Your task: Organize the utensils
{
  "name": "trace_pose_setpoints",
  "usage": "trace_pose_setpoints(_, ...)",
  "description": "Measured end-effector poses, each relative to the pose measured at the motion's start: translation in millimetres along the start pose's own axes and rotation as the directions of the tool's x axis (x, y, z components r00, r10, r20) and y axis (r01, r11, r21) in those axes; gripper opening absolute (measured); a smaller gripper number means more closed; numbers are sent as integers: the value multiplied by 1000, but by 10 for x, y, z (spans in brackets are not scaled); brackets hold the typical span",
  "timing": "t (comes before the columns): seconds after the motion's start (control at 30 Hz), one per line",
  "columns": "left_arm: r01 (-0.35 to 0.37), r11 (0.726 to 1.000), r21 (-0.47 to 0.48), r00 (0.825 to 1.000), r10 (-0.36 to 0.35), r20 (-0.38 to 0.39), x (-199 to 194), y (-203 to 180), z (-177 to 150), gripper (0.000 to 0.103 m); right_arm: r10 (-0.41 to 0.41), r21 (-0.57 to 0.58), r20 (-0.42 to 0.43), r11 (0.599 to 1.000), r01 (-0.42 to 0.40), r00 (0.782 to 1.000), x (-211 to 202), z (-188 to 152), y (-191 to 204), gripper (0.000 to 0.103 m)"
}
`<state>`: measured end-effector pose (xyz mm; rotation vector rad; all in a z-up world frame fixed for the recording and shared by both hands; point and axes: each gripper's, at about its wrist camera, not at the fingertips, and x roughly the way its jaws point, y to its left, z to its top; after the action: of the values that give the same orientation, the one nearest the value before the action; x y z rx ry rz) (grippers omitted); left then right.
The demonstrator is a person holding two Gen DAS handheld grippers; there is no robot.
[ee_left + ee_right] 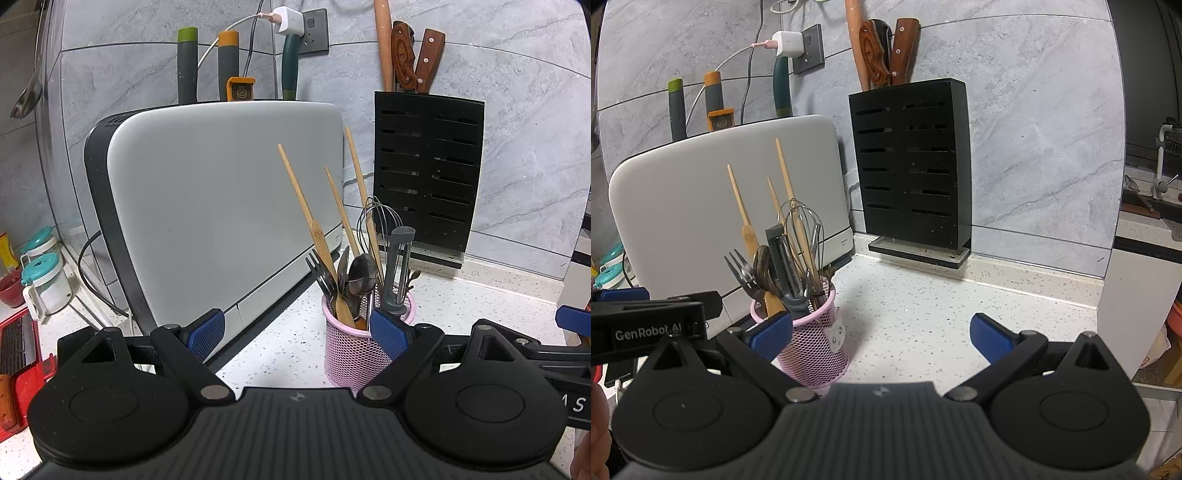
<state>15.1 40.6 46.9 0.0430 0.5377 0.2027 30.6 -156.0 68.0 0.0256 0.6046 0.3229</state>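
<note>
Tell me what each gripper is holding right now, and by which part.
Nothing is held. The left gripper and right gripper are both open with nothing between the fingers, near the pink mesh utensil cup.

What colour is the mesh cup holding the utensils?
Pink: the round wire-mesh utensil cup, clearest in the right wrist view.

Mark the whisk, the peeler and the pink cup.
whisk (801, 225): right wrist view, on the wire loops.
peeler (397, 273): left wrist view, on the grey handle.
pink cup (816, 350): right wrist view, on the mesh wall.
</note>
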Motion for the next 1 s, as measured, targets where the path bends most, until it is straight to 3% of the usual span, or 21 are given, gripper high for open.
trace_pose_setpoints(1.0, 0, 1000, 8, 1000, 0, 1, -9, -9, -5, 103, -5, 10, -2, 1000, 5, 1000, 2, 2, 3, 100)
